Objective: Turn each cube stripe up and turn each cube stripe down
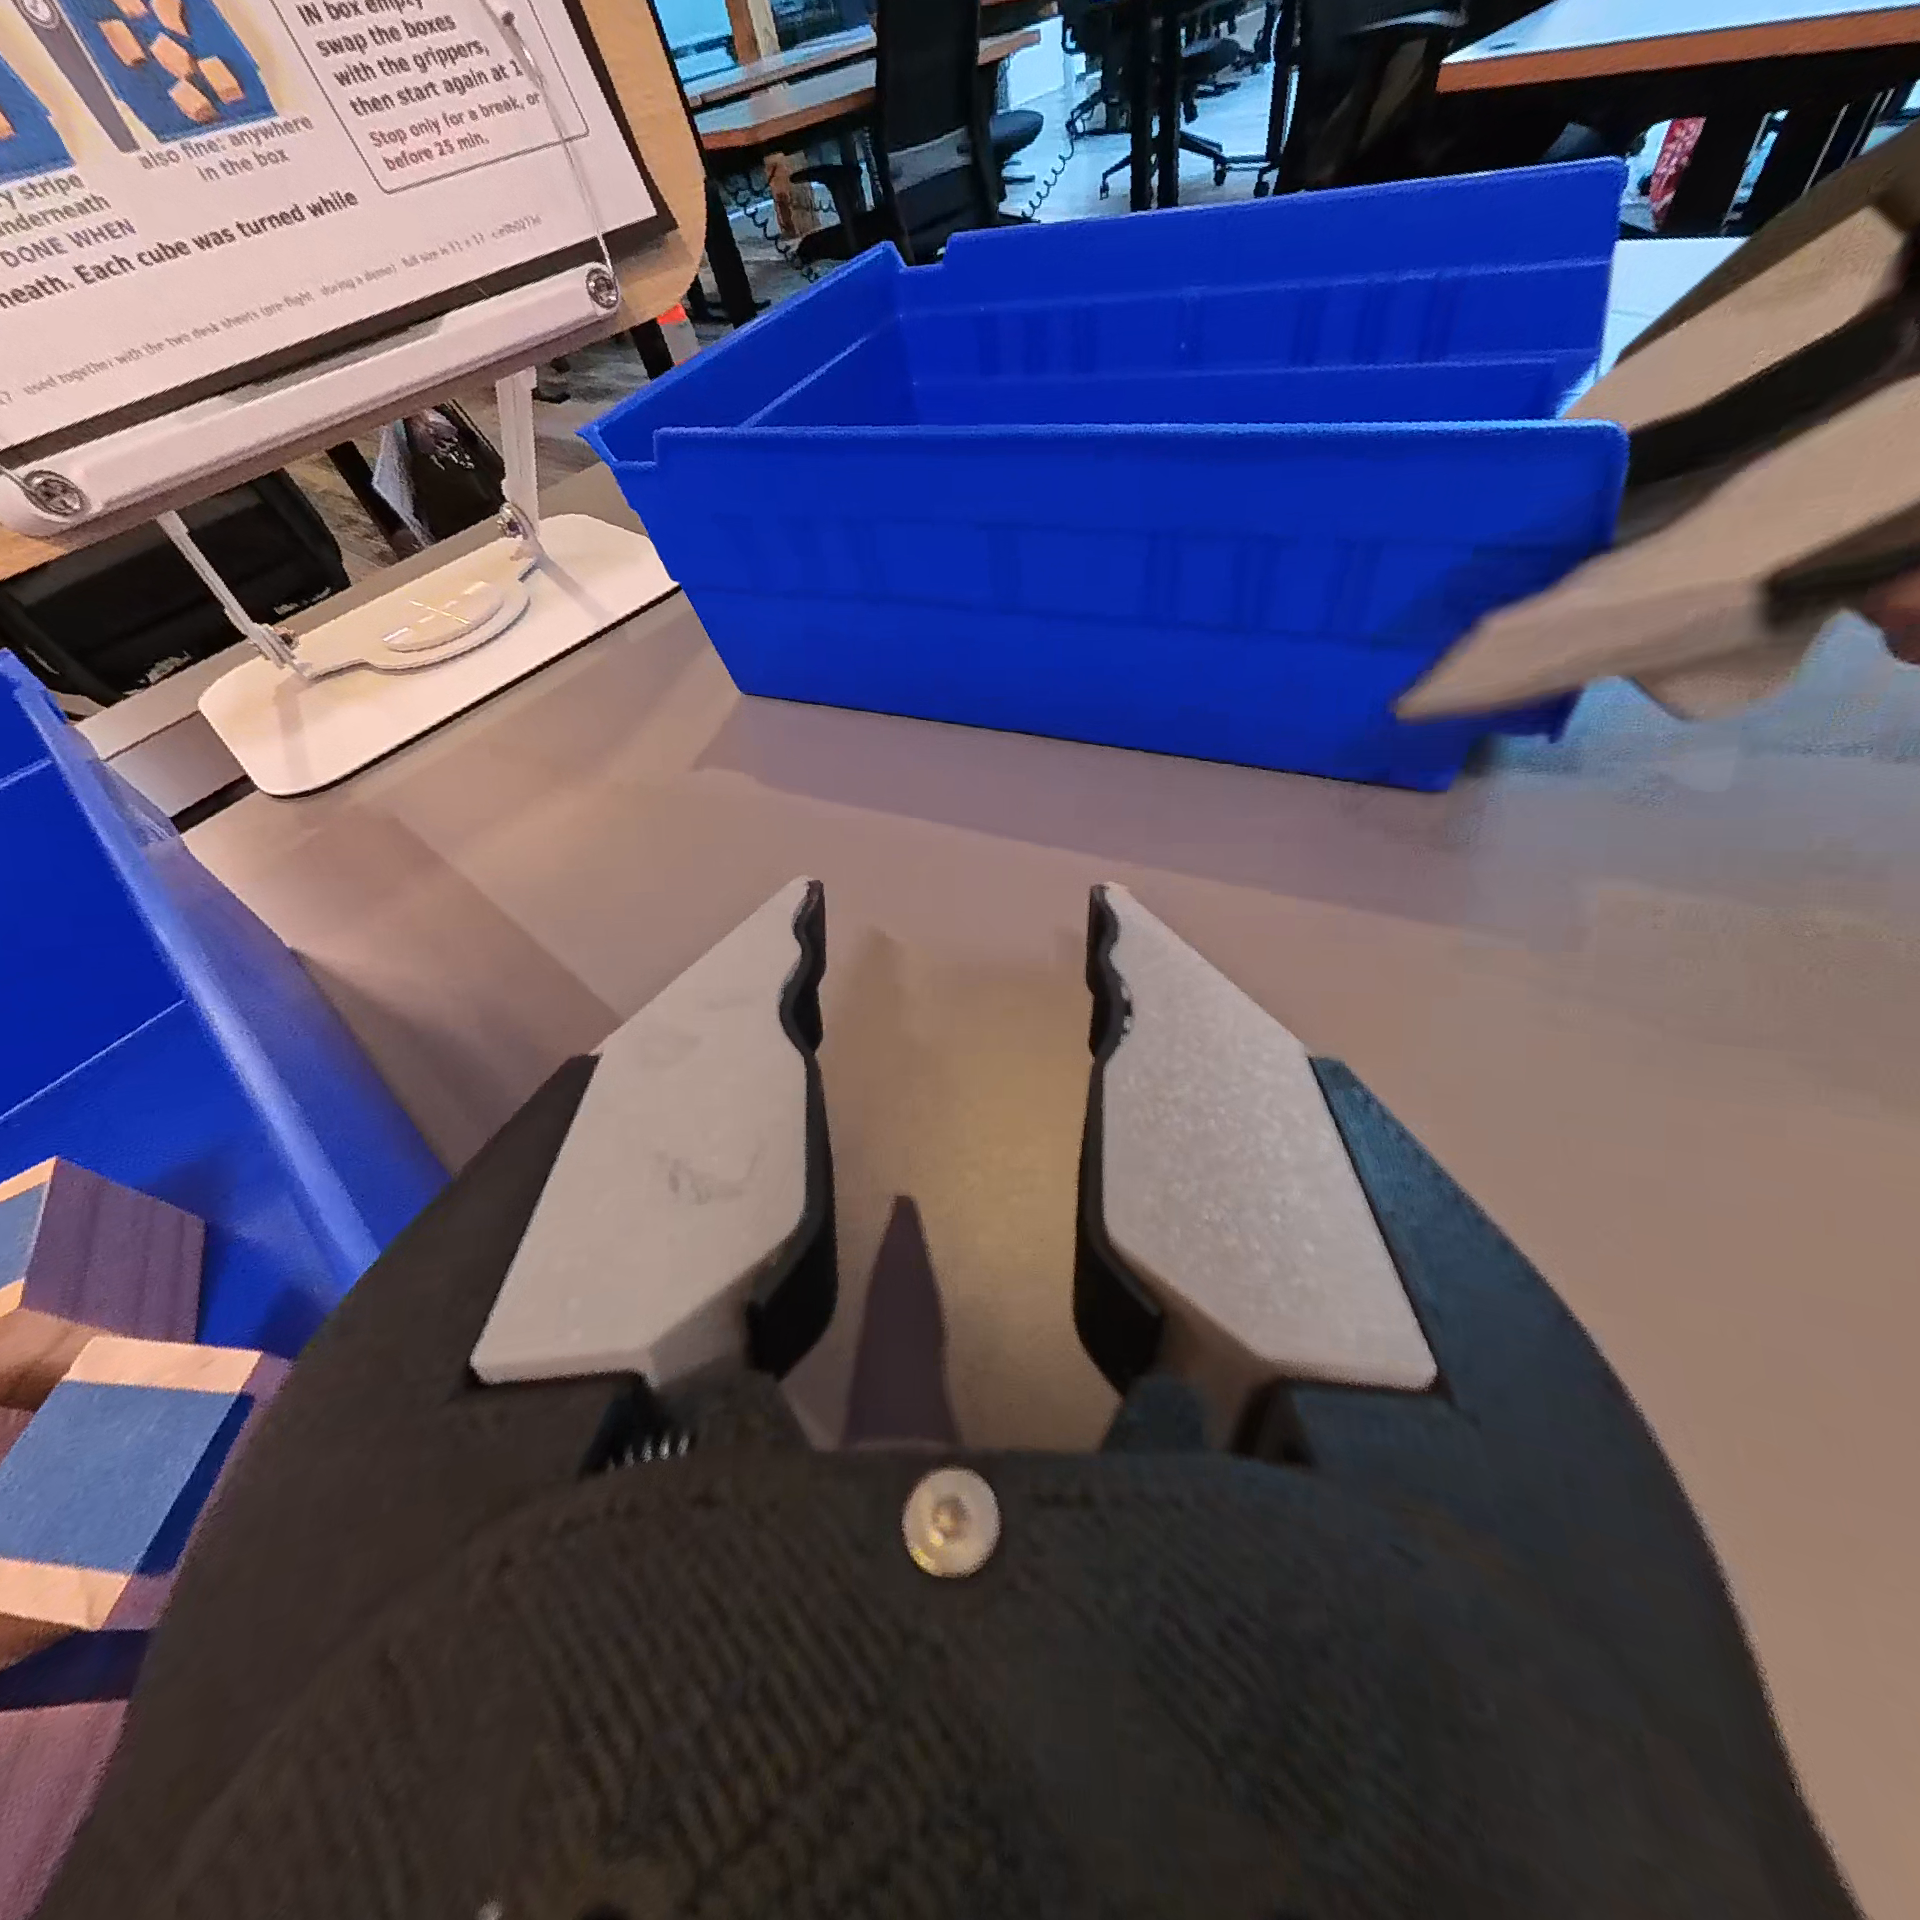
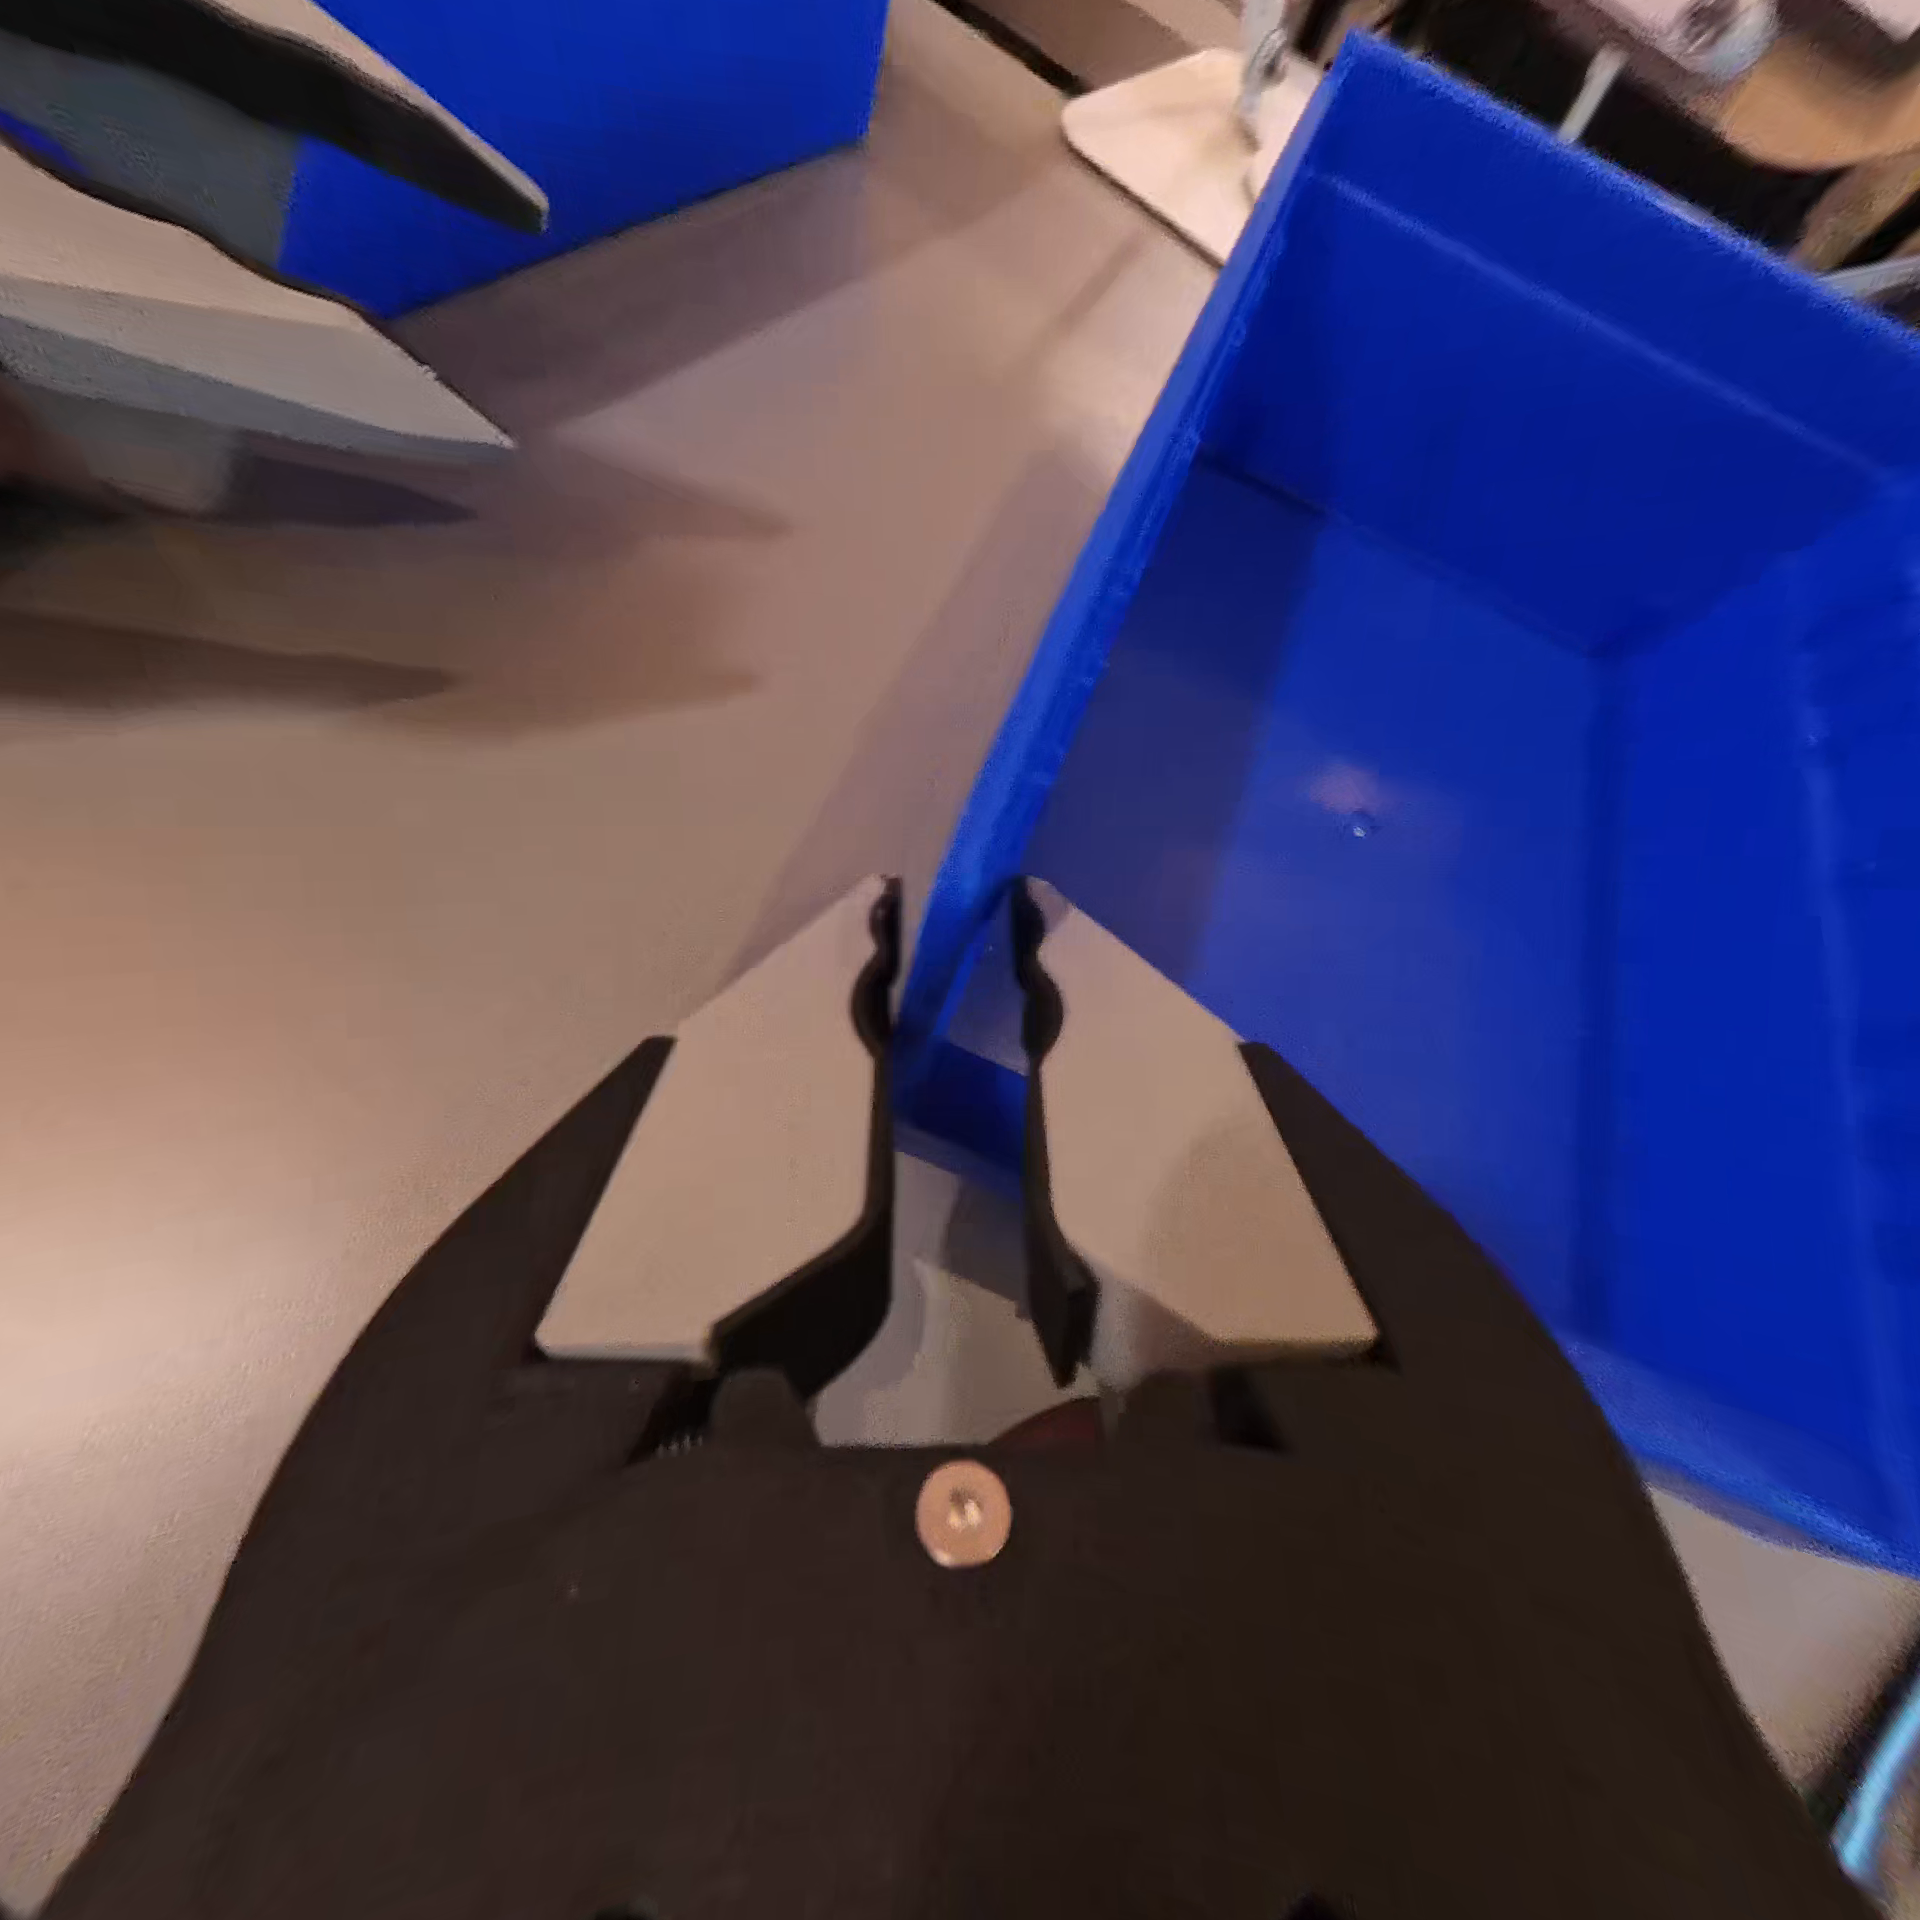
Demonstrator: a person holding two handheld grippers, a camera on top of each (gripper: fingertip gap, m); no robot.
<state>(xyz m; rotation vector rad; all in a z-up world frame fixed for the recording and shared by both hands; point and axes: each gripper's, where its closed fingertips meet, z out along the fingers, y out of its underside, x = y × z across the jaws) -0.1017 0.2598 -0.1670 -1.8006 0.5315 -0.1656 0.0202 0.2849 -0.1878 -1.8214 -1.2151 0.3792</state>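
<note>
Wooden cubes with a blue stripe (image 1: 114,1455) lie in a blue bin (image 1: 94,987) at the lower left of the left wrist view; that bin also shows in the right wrist view (image 2: 582,125). My left gripper (image 1: 956,914) is open and empty, low over the grey table (image 1: 1247,935). A second blue bin (image 1: 1122,582) stands ahead of it. My right gripper (image 2: 956,894) has its fingers a narrow gap apart, one on each side of this bin's near wall (image 2: 1039,810) by a corner. No cube shows in the visible part of this bin.
An instruction sign on a white stand (image 1: 436,644) is at the back left. The right gripper (image 1: 1496,561) shows at the right bin's end. The left gripper (image 2: 499,322) shows at the top left. Office chairs and desks stand behind.
</note>
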